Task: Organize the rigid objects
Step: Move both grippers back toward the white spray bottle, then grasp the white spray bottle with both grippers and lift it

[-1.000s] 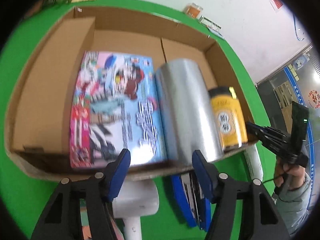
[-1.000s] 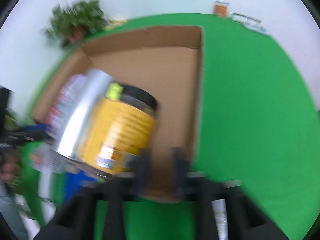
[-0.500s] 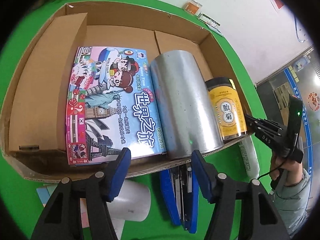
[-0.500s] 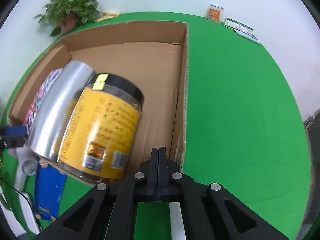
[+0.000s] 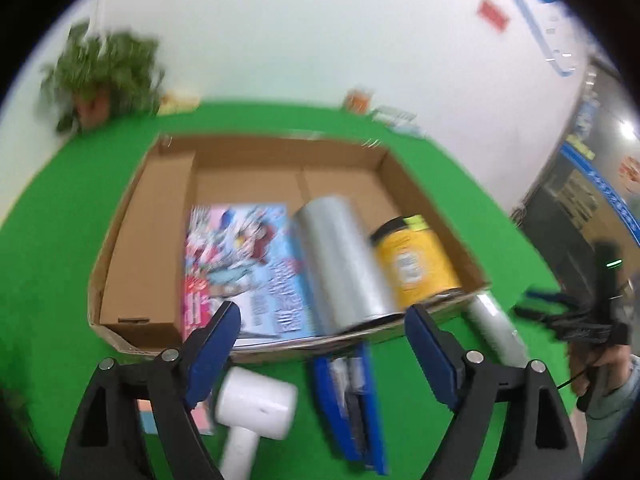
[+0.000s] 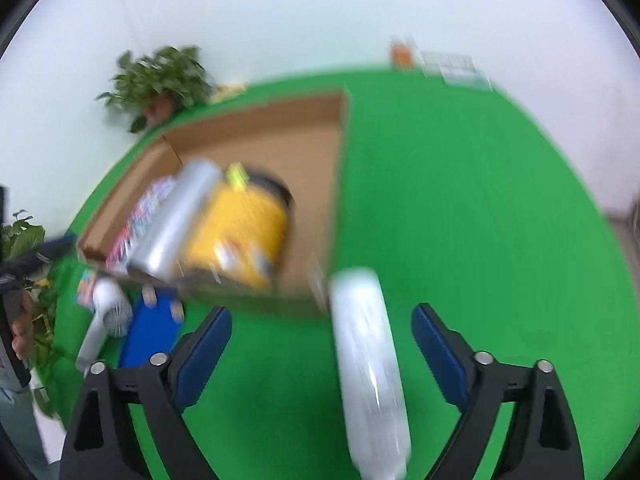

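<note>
Both grippers are pulling back from the cardboard box (image 5: 120, 248) compared with a moment ago, and their jaws are opening — the right gripper (image 6: 322, 344), pressed together before, is now spreading around a white roll (image 6: 368, 364) lying on the green cloth (image 6: 480, 220), not yet pinching it. The left gripper (image 5: 322, 344) is hanging spread and empty over a white mallet (image 5: 256, 400) and a blue stapler (image 5: 352, 392), probably choosing between them. Already lying side by side in the box are a picture book (image 5: 240, 264), a silver can (image 5: 344, 268) and a yellow jar (image 5: 416, 264) — packed tight to leave room.

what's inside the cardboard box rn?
Inside the cardboard box: a colourful flat game box, a silver cylinder and a yellow jar, side by side. The rest is bare floor. Anything under them is hidden.
</note>
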The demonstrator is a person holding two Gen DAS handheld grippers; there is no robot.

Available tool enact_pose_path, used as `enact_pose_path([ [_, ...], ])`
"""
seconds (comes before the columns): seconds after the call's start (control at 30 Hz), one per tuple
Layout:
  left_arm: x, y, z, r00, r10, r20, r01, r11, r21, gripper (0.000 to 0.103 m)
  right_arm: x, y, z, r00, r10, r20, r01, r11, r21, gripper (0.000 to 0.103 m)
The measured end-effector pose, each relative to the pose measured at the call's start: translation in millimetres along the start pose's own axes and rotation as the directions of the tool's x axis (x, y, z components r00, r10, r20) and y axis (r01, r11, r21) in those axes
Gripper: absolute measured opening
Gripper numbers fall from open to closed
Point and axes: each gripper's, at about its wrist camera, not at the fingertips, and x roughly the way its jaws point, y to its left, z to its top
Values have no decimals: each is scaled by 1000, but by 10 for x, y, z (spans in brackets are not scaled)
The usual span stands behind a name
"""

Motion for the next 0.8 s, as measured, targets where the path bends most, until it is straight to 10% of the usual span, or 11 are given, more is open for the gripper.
enact_pose_path([
  [0.13, -54, -354, -163, 993, -95, -63, 96, 995, 13, 84, 182, -129, -408, 995, -45, -86, 48, 998, 33, 43],
  [0.47, 254, -683, -664, 916, -303, -263, 283, 952, -113, 84, -156, 451, -1154, 981, -168, -98, 160, 983, -88, 42],
  [0.57, 421, -741, -738, 881, -357, -310, 316, 932, -175, 84, -295, 832, -1274, 994, -75, -77, 64, 988, -144, 55],
  [0.63, 552, -773, -801, 863, -364, -351, 311, 929, -201, 84, -464, 953, -1271, 1000, 2, -7, -3, 993, -119, 88],
  [0.8, 772, -801, -871, 816, -411, -406, 331, 909, -254, 84, -313, 867, -1167, 985, 147, -87, -149, 989, -16, 80],
])
